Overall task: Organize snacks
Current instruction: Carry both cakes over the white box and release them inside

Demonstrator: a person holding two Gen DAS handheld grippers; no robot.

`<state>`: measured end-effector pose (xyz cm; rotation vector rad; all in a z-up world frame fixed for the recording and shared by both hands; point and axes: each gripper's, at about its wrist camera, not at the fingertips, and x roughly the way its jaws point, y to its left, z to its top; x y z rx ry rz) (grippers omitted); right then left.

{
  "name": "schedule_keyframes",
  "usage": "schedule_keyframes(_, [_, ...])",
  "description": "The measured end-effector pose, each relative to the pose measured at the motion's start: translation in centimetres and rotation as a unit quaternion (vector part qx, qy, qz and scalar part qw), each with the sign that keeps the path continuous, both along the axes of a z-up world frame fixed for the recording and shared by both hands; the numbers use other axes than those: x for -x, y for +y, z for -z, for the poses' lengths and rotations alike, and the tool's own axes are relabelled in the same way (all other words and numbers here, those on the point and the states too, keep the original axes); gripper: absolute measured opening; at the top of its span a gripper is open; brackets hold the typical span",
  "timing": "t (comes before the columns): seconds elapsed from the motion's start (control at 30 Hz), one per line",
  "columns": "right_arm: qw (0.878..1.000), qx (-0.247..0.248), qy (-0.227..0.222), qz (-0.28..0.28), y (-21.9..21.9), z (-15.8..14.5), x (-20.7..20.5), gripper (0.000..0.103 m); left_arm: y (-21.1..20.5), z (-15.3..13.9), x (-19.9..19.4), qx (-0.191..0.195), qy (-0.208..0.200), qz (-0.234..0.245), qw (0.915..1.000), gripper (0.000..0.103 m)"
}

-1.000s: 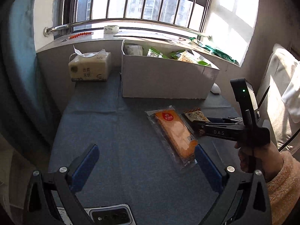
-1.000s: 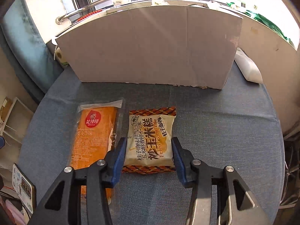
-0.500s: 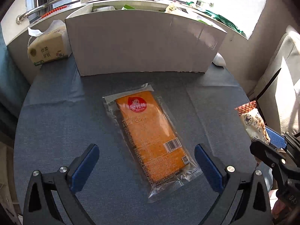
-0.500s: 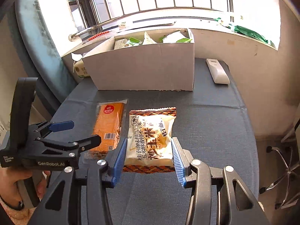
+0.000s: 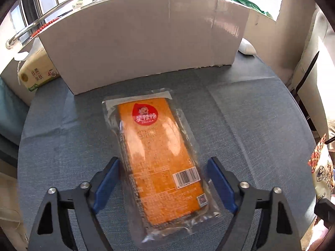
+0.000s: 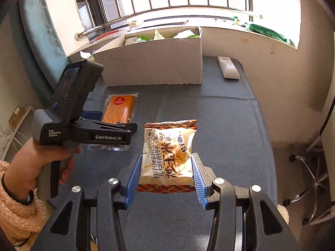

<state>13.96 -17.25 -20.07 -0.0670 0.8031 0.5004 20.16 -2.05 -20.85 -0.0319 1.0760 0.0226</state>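
The right gripper (image 6: 166, 174) is pinching a cream snack bag (image 6: 167, 156) printed "Fried Corn Cake", lifting it clear of the blue table (image 6: 219, 125). The left gripper (image 5: 163, 185), marked "GenRobot.AI", is closing its jaws around an orange packet (image 5: 159, 156) lying flat before the white box (image 5: 146, 39); the pads are not yet touching it. Its red label is too blurred to read. The box's contents are mostly hidden.
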Motion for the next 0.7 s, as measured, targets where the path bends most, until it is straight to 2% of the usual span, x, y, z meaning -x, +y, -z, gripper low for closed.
schedule_keyframes(0.03, [1.000,-0.002,0.002,-0.002,0.1,0.0,0.1,0.051,0.4,-0.2,0.2,0.004,-0.001,-0.001,1.0000,0.059])
schedule_keyframes(0.13, [1.000,0.008,0.000,-0.005,0.5,0.0,0.6,0.051,1.1,-0.2,0.9,0.020,-0.008,0.018,0.9996,0.058])
schedule_keyframes(0.27, [1.000,0.016,0.002,-0.011,1.1,0.1,0.8,0.051,2.1,-1.0,2.7,0.047,-0.033,0.015,0.9982,0.057])
schedule_keyframes(0.5, [0.999,0.034,-0.005,-0.017,2.3,-0.1,1.0,0.051,4.0,-6.0,6.4,0.068,-0.105,0.013,0.9921,0.055])
schedule_keyframes(0.7, [0.998,0.037,-0.019,-0.037,4.2,-1.4,0.3,0.051,6.2,-10.3,6.7,0.067,-0.164,0.005,0.9841,0.055])
